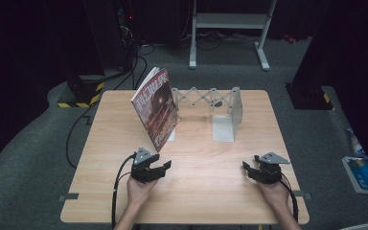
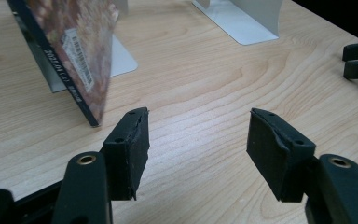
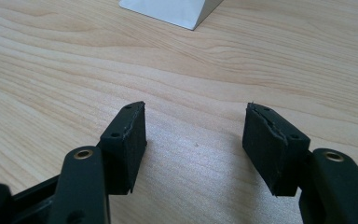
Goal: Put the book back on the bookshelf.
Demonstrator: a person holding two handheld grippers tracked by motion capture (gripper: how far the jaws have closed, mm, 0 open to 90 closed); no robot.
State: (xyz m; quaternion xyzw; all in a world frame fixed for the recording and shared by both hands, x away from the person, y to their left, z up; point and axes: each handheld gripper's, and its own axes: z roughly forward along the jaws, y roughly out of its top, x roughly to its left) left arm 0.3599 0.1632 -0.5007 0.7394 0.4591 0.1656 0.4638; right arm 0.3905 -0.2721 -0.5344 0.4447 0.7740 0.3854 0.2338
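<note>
Magazine (image 1: 156,108) with reddish glossy cover leans tilted on bookend; both claws gape wide, empty.

Bench (image 1: 211,158): pale wood-grain top, smooth, slight sheen from where I watch. Book (image 1: 155,108): glossy printed paper cover. Bookend (image 1: 225,122): smooth white painted metal, matt. Left gripper (image 2: 198,140) and right gripper (image 3: 193,135): matt black plastic, I see rough, chipped pad edges, brass-looking rivets. Floor (image 1: 316,143): grey carpet.

One magazine (image 1: 155,108) stands on the table (image 1: 124,191). One expanding white bookend rack (image 1: 223,112) stands beside it. Two grippers, left gripper (image 1: 165,166) and right gripper (image 1: 247,167), rest near the front edge.
</note>
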